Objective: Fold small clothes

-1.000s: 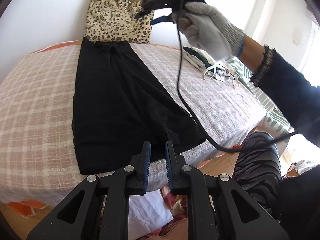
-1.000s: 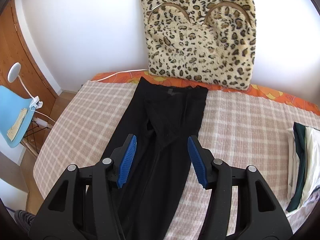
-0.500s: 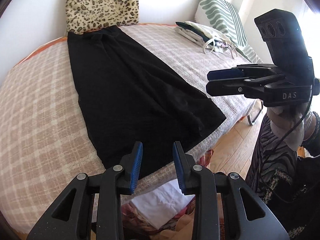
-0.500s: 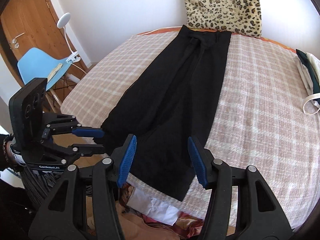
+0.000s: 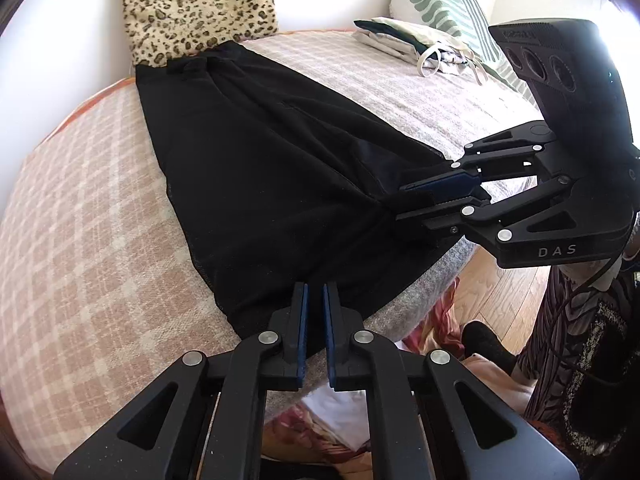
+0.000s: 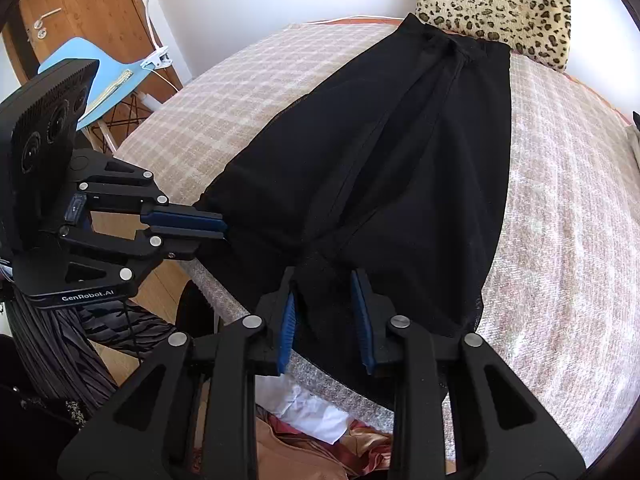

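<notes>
Black garment point(image 5: 272, 168) flat on checked bed cover point(image 5: 92, 216). Left gripper point(image 5: 315, 292) clamped on near hem. Right gripper point(image 6: 325, 276) closing, hem bunched between its jaws.

Checked bed point(image 5: 80, 216) carries black trousers point(image 5: 260, 168), folded clothes point(image 5: 404, 40)

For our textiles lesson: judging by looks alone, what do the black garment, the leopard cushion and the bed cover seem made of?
Black garment: thin, matte, slightly sheer fabric, probably a fine knit or mesh; its edges show through.
Leopard cushion: plush faux fur; fuzzy pile.
Bed cover: coarse woven or looped textile, checked; nubby surface.
</notes>
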Demonstrator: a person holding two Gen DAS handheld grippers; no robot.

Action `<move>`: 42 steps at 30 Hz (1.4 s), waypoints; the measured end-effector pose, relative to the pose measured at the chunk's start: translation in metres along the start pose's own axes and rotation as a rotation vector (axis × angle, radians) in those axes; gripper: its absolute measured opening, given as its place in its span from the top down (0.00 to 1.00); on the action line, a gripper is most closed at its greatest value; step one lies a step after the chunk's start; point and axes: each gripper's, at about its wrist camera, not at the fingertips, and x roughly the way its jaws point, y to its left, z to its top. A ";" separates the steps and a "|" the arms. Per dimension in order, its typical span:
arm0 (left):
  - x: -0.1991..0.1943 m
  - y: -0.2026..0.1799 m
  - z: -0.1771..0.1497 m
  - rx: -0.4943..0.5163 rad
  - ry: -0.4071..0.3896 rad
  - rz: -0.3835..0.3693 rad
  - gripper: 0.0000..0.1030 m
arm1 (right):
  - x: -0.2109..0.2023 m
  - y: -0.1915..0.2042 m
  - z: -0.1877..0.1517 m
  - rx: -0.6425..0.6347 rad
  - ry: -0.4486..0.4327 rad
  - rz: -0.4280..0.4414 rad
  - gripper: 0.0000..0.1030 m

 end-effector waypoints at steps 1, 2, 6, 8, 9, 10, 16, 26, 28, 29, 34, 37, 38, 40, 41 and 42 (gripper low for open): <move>-0.001 0.002 -0.001 -0.001 -0.001 0.000 0.97 | 0.000 0.001 0.000 -0.009 -0.007 -0.006 0.83; -0.001 0.002 -0.002 0.002 -0.003 0.002 0.97 | 0.000 0.003 0.000 -0.019 -0.009 -0.005 0.88; -0.006 0.007 -0.008 0.002 -0.007 0.002 0.98 | 0.000 0.006 -0.002 -0.042 -0.013 0.016 0.92; -0.009 0.011 -0.010 -0.013 -0.009 0.005 0.98 | -0.001 0.005 -0.004 -0.046 -0.012 0.038 0.92; -0.010 0.014 -0.011 -0.023 -0.009 0.007 0.98 | -0.001 0.004 -0.005 -0.048 -0.011 0.056 0.92; -0.012 0.017 -0.011 -0.038 -0.013 0.001 0.98 | -0.001 0.004 -0.005 -0.051 -0.007 0.061 0.92; -0.018 0.042 -0.010 -0.224 -0.018 -0.025 0.88 | 0.002 0.000 -0.007 -0.056 -0.006 0.074 0.92; -0.007 0.039 -0.015 -0.304 0.007 -0.029 0.63 | 0.004 -0.001 -0.006 -0.062 -0.008 0.062 0.92; -0.003 0.035 -0.013 -0.271 0.003 -0.003 0.92 | 0.004 0.001 -0.007 -0.069 -0.009 0.054 0.92; -0.001 0.033 -0.012 -0.260 0.002 -0.011 0.93 | 0.004 0.003 -0.007 -0.068 -0.010 0.050 0.92; -0.015 0.039 -0.014 -0.275 -0.041 0.000 0.97 | -0.001 0.007 -0.006 -0.079 -0.021 0.050 0.92; -0.019 0.048 -0.023 -0.310 -0.046 0.006 0.97 | -0.001 0.015 -0.008 -0.127 -0.021 0.038 0.92; -0.018 0.049 -0.025 -0.317 -0.042 -0.010 0.98 | 0.002 0.017 -0.009 -0.146 -0.014 0.031 0.92; -0.012 0.047 -0.028 -0.306 -0.010 -0.009 0.97 | 0.005 0.023 -0.012 -0.189 -0.008 0.002 0.92; -0.013 0.047 -0.028 -0.304 -0.008 0.003 0.95 | 0.005 0.025 -0.012 -0.206 -0.007 -0.006 0.92; -0.015 0.047 -0.027 -0.307 -0.013 0.009 0.94 | 0.004 0.026 -0.012 -0.216 -0.004 -0.008 0.92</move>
